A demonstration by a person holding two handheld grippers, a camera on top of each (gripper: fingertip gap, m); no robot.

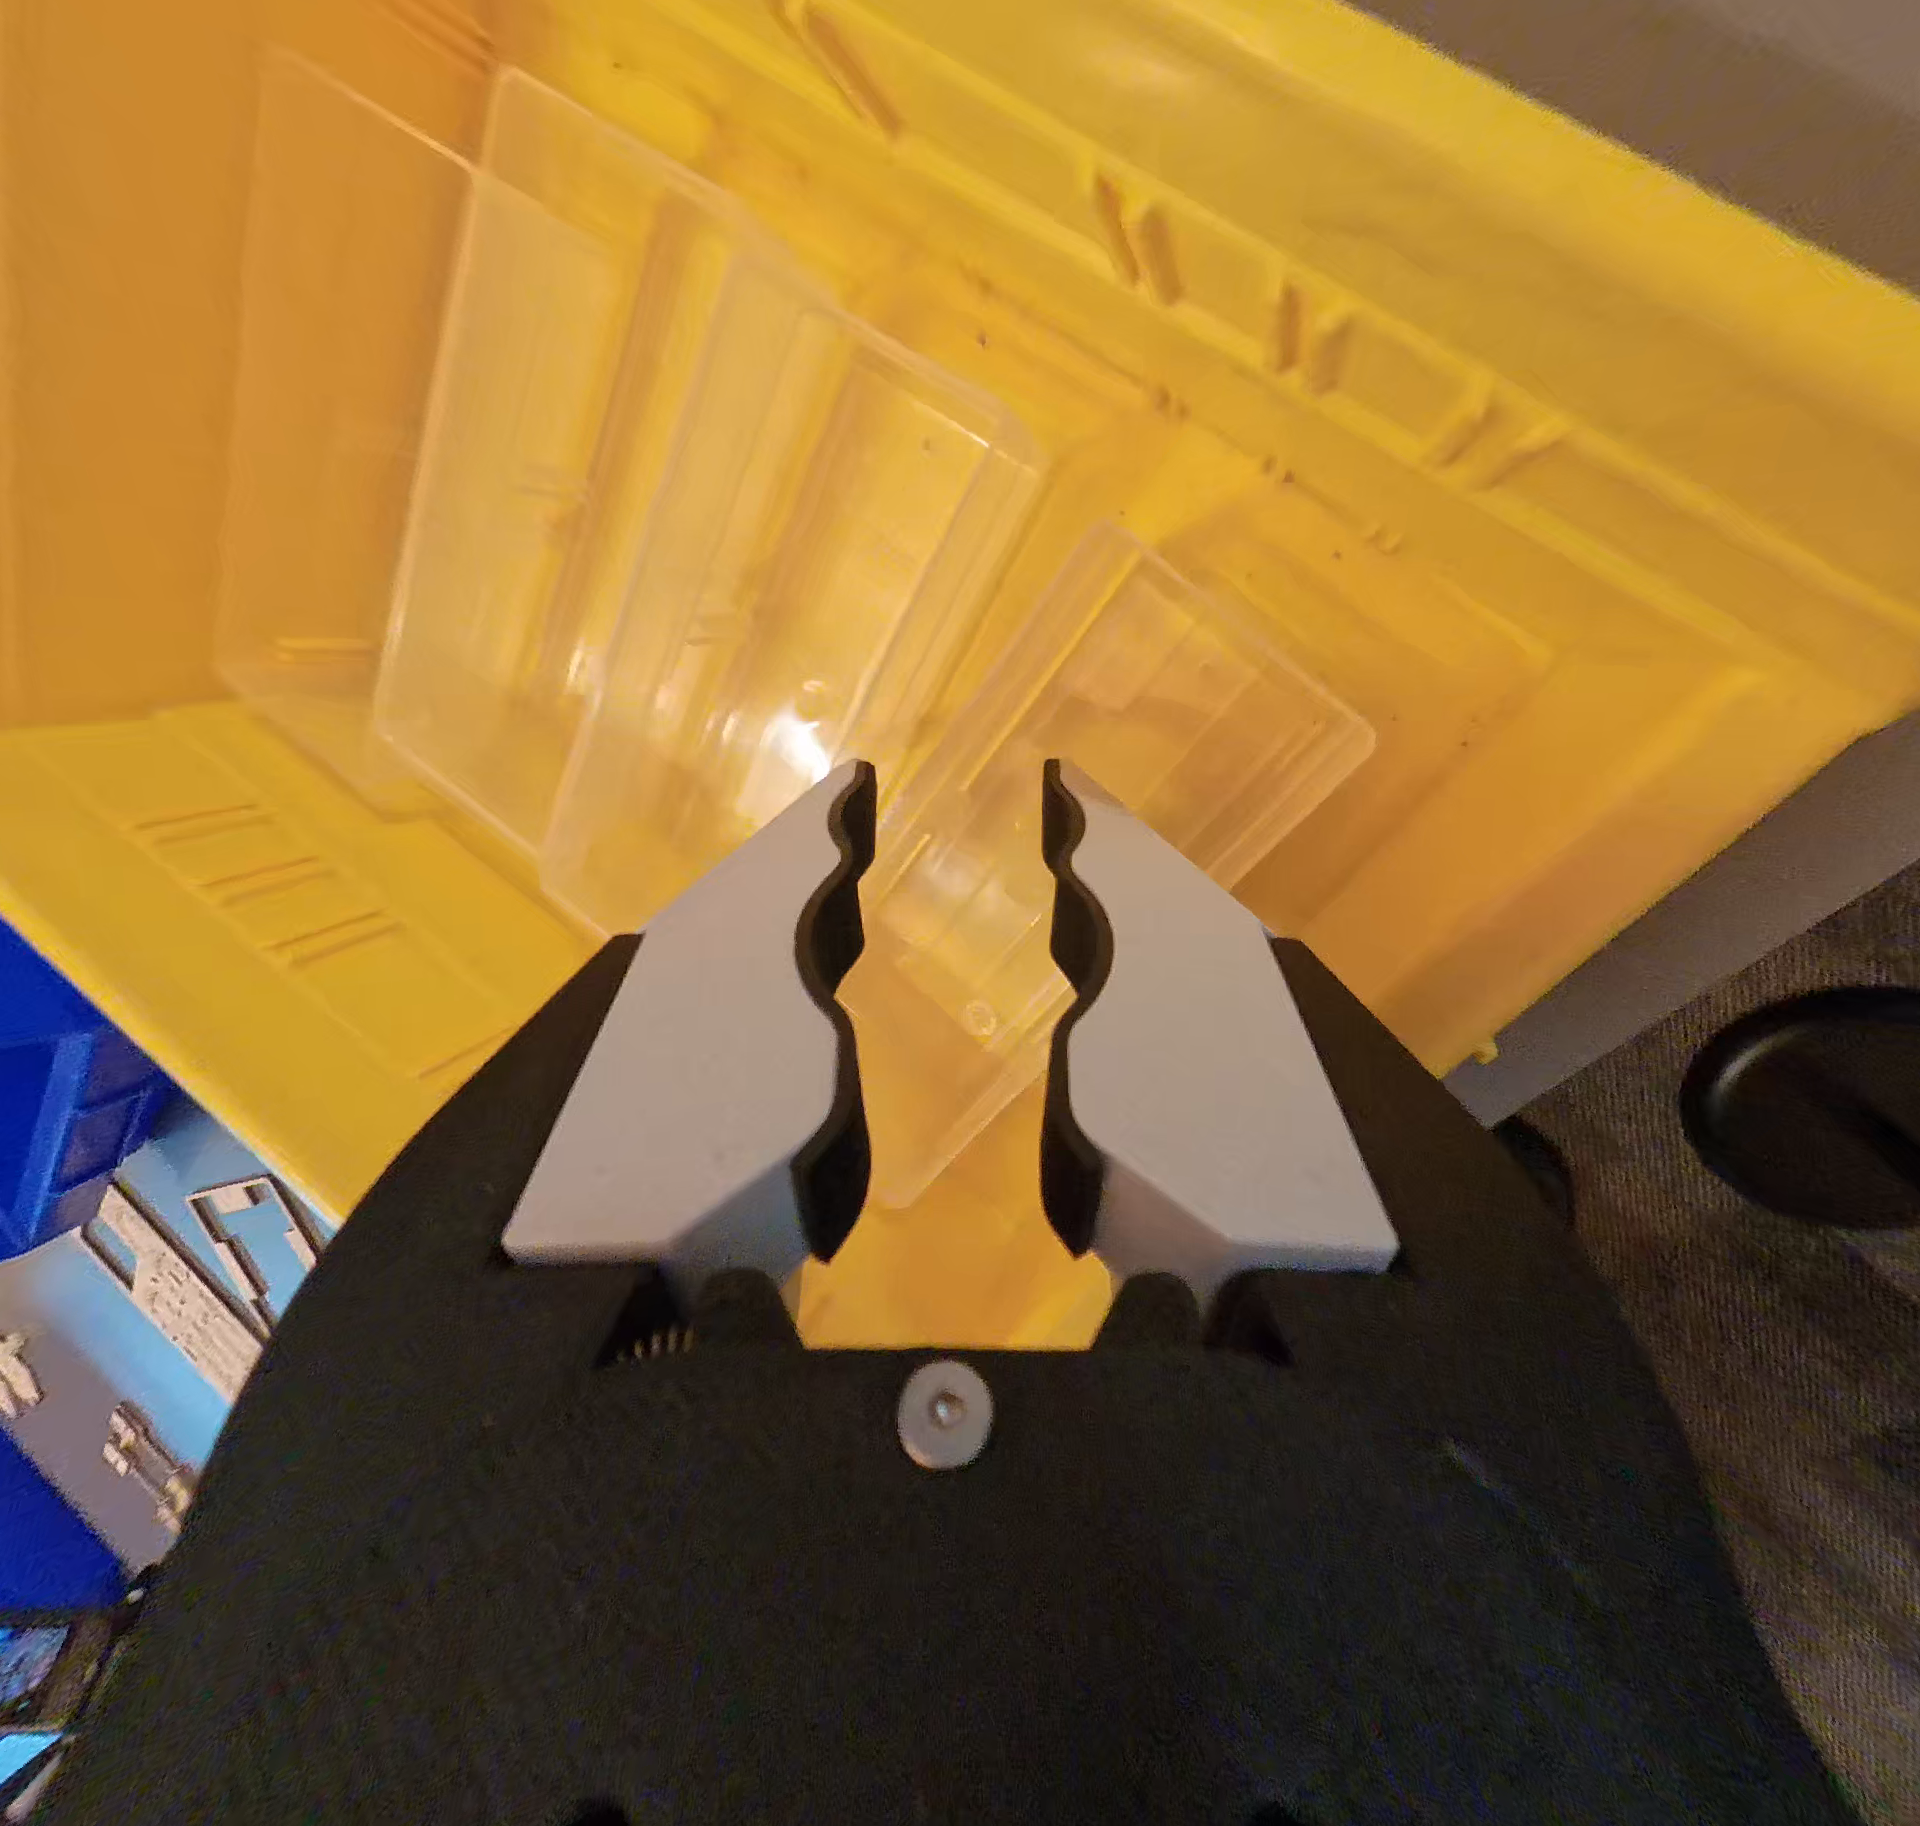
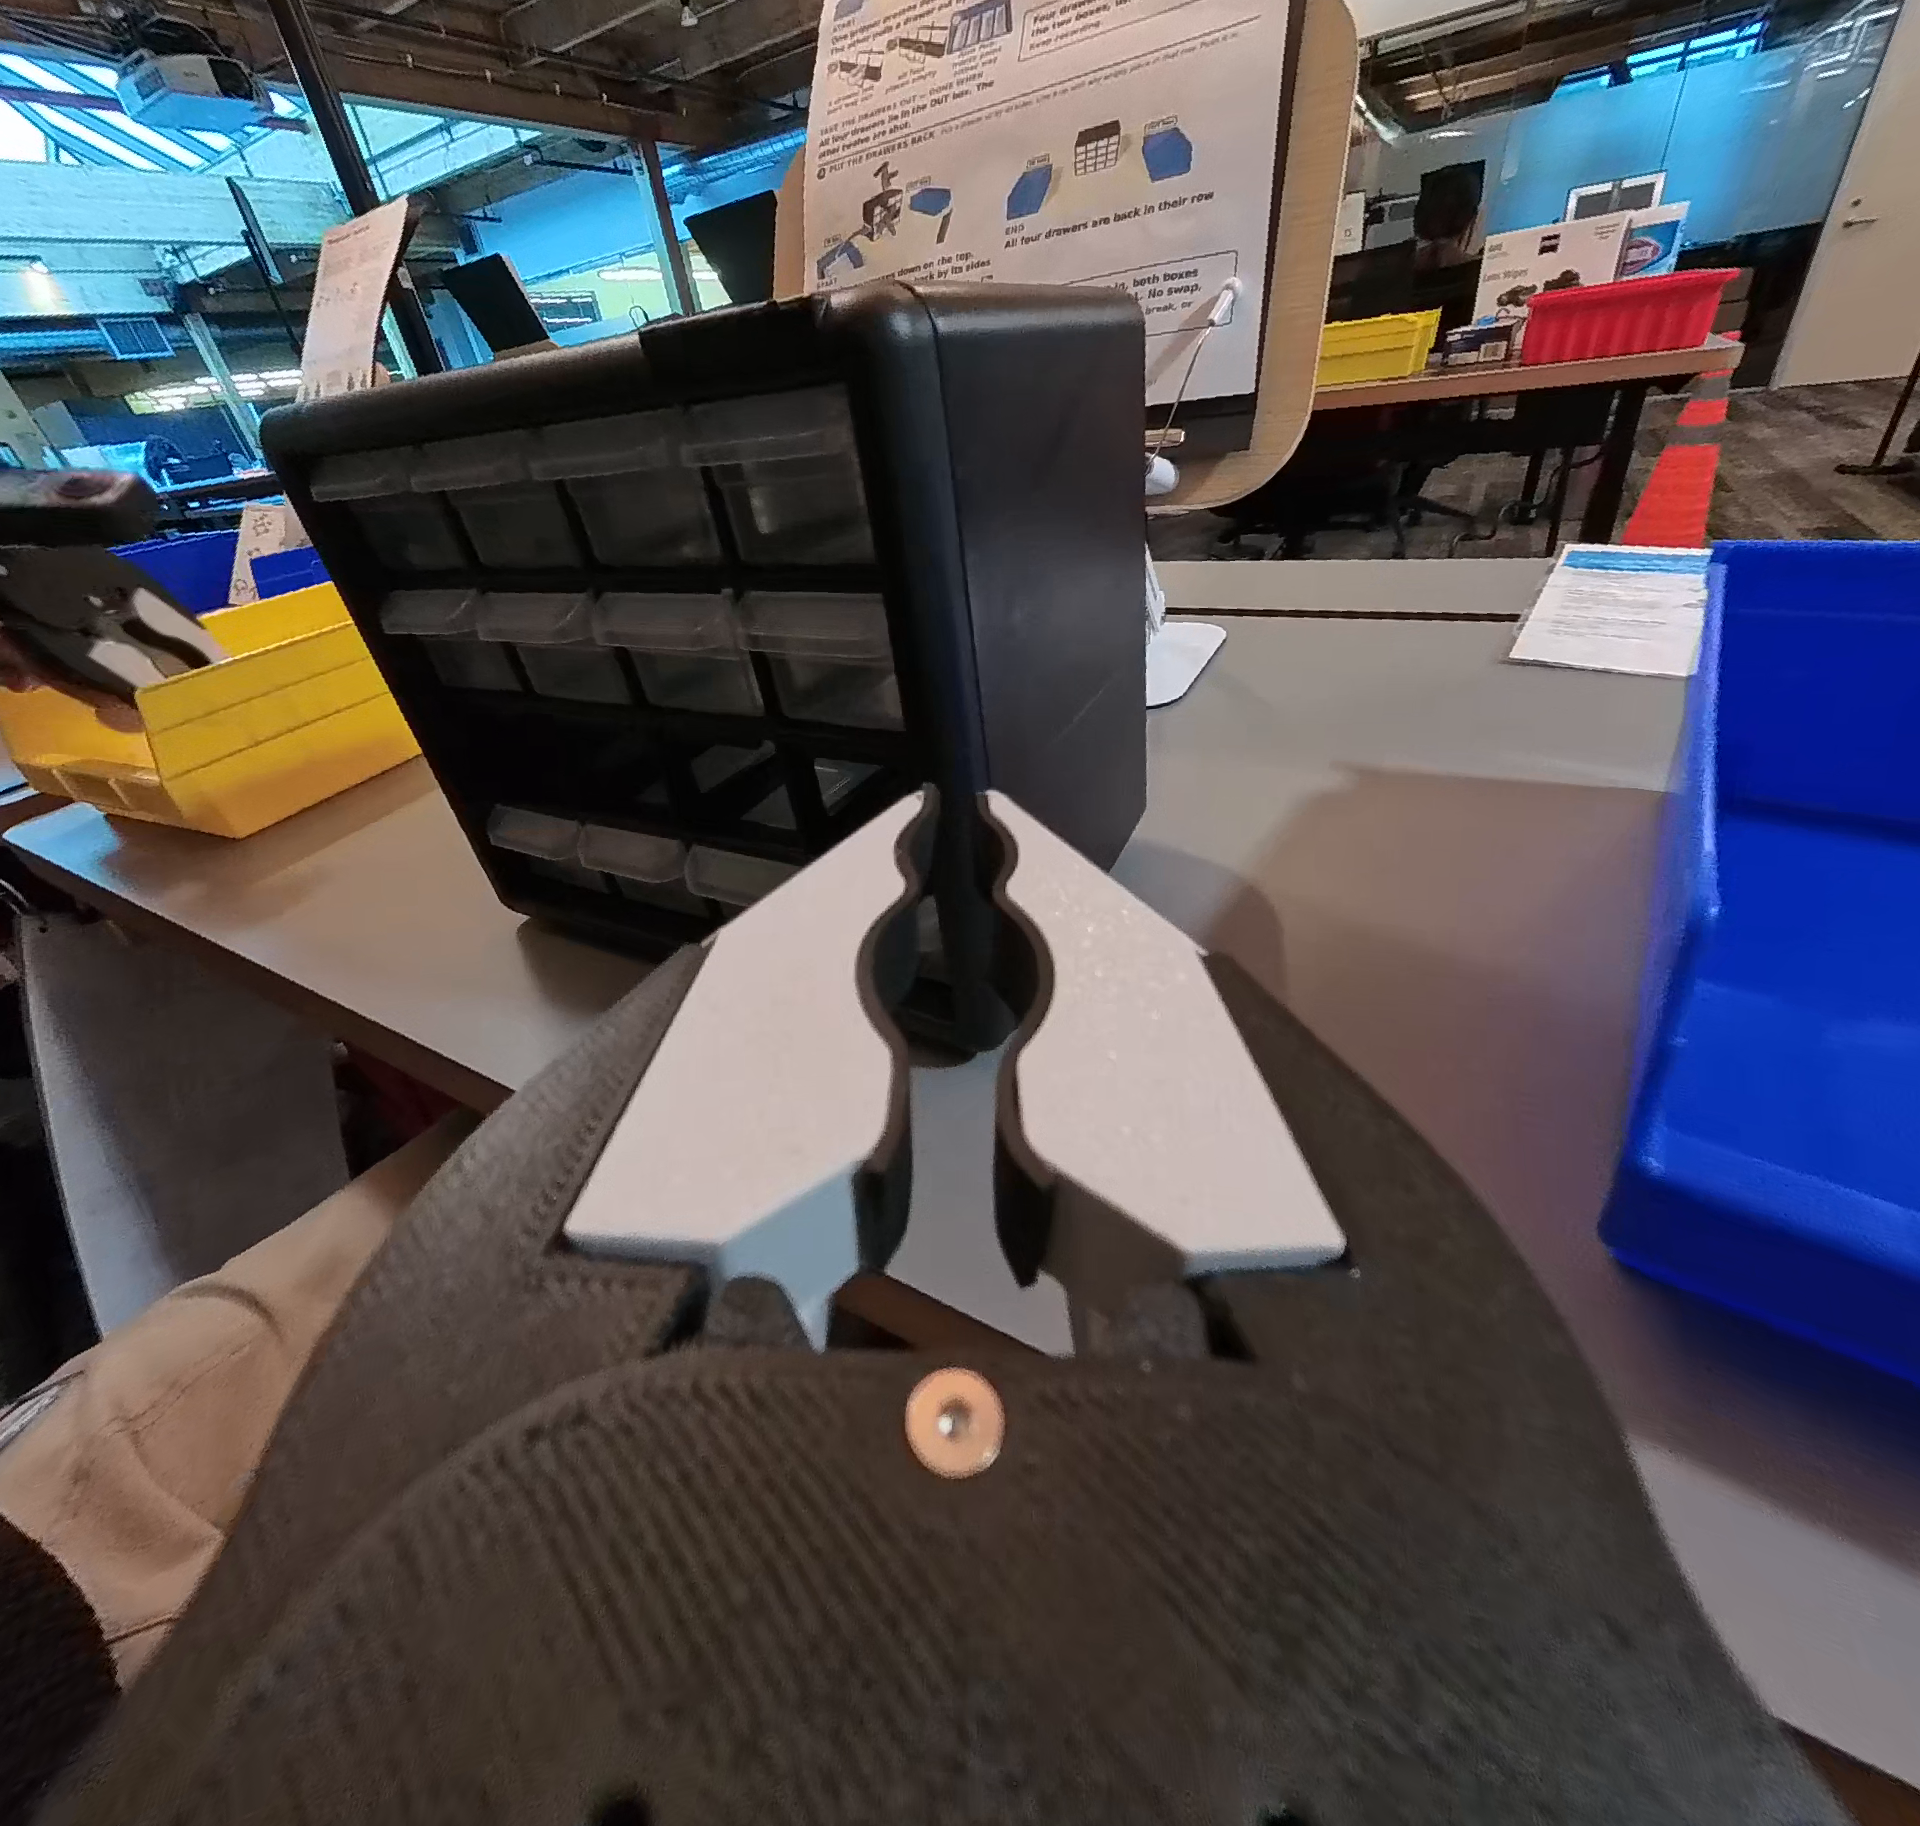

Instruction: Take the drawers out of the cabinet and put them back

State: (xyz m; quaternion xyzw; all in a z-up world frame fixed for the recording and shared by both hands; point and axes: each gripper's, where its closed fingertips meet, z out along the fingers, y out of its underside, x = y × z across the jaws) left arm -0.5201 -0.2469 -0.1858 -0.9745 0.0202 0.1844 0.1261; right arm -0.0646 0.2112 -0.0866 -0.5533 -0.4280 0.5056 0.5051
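Note:
In the left wrist view my left gripper (image 1: 961,779) is open and empty. It hovers over the yellow bin (image 1: 1455,374). Several clear drawers (image 1: 644,529) lie side by side in the bin, and one more clear drawer (image 1: 1174,716) lies just beyond and below my fingertips. In the right wrist view the black cabinet (image 2: 665,571) stands on the table (image 2: 1403,841). Its third row (image 2: 665,768) has empty slots. The other rows hold clear drawers. My right gripper (image 2: 956,810) is empty, its jaws a narrow gap apart, held in front of the cabinet's corner.
The yellow bin (image 2: 260,727) stands left of the cabinet with my left gripper (image 2: 156,633) over it. A blue bin (image 2: 1818,945) stands on the right. An instruction sheet (image 2: 1049,93) stands behind the cabinet. A person's sleeve (image 2: 156,1413) is at lower left.

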